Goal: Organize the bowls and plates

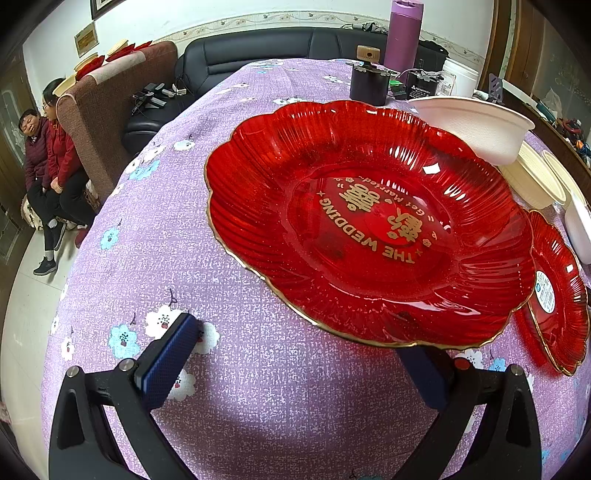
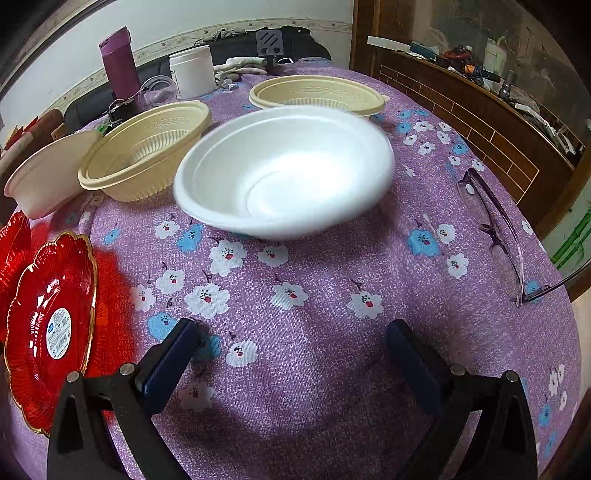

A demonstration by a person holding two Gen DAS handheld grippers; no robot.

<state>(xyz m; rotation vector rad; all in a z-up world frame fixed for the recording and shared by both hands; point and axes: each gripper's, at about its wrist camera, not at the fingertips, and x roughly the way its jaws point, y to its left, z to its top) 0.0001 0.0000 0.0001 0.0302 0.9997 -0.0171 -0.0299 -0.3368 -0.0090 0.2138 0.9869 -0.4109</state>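
A big red plate [image 1: 369, 221] with a gold rim and gold lettering lies on the purple flowered tablecloth [image 1: 166, 221]. Its left edge shows layers, as if stacked. My left gripper [image 1: 295, 350] is open just in front of it, and the plate's near rim overhangs the right finger [image 1: 421, 369]. A smaller red plate [image 1: 554, 295] lies right of it, also seen as the red plate [image 2: 48, 325] in the right wrist view. A white foam bowl [image 2: 284, 173], blurred and tilted, is ahead of my open right gripper [image 2: 291, 350], which holds nothing. Two cream bowls [image 2: 147, 147] [image 2: 317, 92] and a white bowl [image 2: 48, 173] stand behind.
Glasses [image 2: 495, 229] lie near the table's right edge. A purple bottle [image 1: 402, 33], a dark cup [image 1: 369, 81] and a white jar [image 2: 192, 70] stand at the far end. Two people [image 1: 48, 166] sit left of the table by a sofa [image 1: 258, 48]. A wooden counter [image 2: 480, 122] runs along the right.
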